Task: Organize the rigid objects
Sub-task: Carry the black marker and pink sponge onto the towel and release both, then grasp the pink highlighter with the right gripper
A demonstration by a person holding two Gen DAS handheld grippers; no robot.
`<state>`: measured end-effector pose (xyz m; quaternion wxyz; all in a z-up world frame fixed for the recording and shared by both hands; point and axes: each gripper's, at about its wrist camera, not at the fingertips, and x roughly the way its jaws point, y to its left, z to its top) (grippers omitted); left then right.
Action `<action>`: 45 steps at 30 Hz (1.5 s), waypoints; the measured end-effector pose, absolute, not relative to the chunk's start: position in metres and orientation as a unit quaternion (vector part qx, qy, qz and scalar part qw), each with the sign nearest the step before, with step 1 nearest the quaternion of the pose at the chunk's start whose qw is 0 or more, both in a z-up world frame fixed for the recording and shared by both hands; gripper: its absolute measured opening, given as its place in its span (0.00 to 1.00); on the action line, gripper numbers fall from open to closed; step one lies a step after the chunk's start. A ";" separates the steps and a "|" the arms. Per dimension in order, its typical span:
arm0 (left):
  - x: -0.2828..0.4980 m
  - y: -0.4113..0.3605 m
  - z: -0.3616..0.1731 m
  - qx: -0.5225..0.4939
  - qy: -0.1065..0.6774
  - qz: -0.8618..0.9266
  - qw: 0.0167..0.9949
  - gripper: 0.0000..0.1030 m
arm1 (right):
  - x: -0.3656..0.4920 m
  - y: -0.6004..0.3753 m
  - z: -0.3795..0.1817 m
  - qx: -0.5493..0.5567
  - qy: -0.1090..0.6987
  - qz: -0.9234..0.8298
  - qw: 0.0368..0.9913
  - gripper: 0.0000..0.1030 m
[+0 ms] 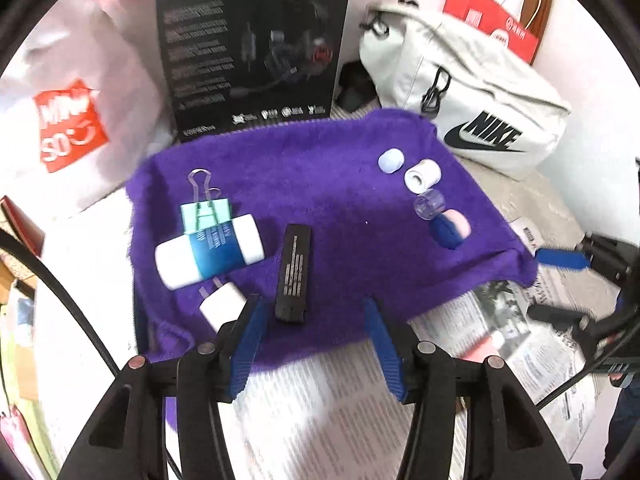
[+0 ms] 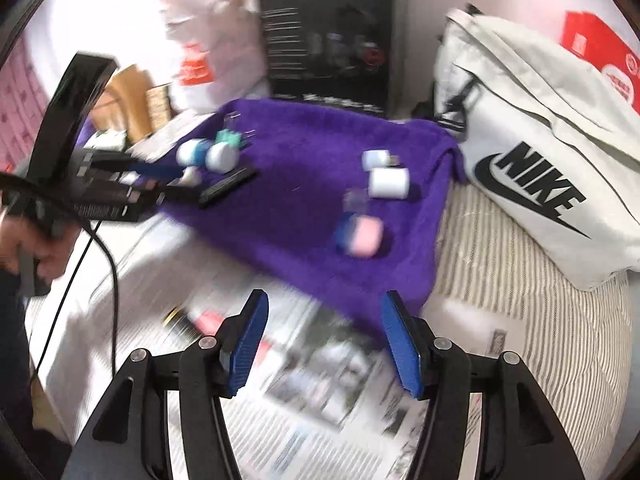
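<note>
Left gripper (image 1: pixel 314 312) fingers spread wide, nothing held, blue pads over the near edge of the purple towel (image 1: pixel 340 168). Black stick-shaped device (image 1: pixel 294 274) lies just ahead between the fingers, nearer the left finger, long axis pointing away. White charger plug (image 1: pixel 222 302) touches or sits just beside the left fingertip; can't tell which. Beyond it, left of the fingers, white tube with blue band (image 1: pixel 210 252), and a teal binder clip (image 1: pixel 205 210) resting against its far side. Ahead-right of the right finger: pink-and-blue piece (image 1: pixel 450 226), clear small cap (image 1: pixel 430 204), white roll (image 1: pixel 422 174), pale blue cap (image 1: pixel 391 160), in a loose line going away.

Right gripper (image 2: pixel 324 312) also wide open and empty, fingers over newspaper (image 2: pixel 320 400) just short of the towel (image 2: pixel 320 152); this view is motion-blurred. Pink-and-blue piece (image 2: pixel 358 234) lies ahead between the fingers, white roll (image 2: pixel 388 183) farther on.

Farthest back: black printed box (image 1: pixel 252 44) upright, white Nike bag (image 1: pixel 472 96) to the right, white Miniso bag (image 1: pixel 68 120) to the left.
</note>
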<state>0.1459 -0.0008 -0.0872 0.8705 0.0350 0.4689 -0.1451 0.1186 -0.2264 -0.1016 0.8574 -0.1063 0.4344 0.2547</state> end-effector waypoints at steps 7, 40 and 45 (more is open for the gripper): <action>0.102 0.015 -0.079 0.011 0.458 -0.143 0.877 0.49 | 0.099 -0.203 -0.130 -0.176 0.442 0.291 0.830 0.57; 0.071 0.032 -0.098 -0.031 0.509 -0.166 0.844 0.49 | 0.124 -0.208 -0.147 -0.088 0.518 0.212 0.824 0.17; 0.068 0.022 -0.100 -0.022 0.507 -0.183 0.842 0.49 | 0.111 -0.206 -0.151 -0.110 0.495 0.194 0.840 0.18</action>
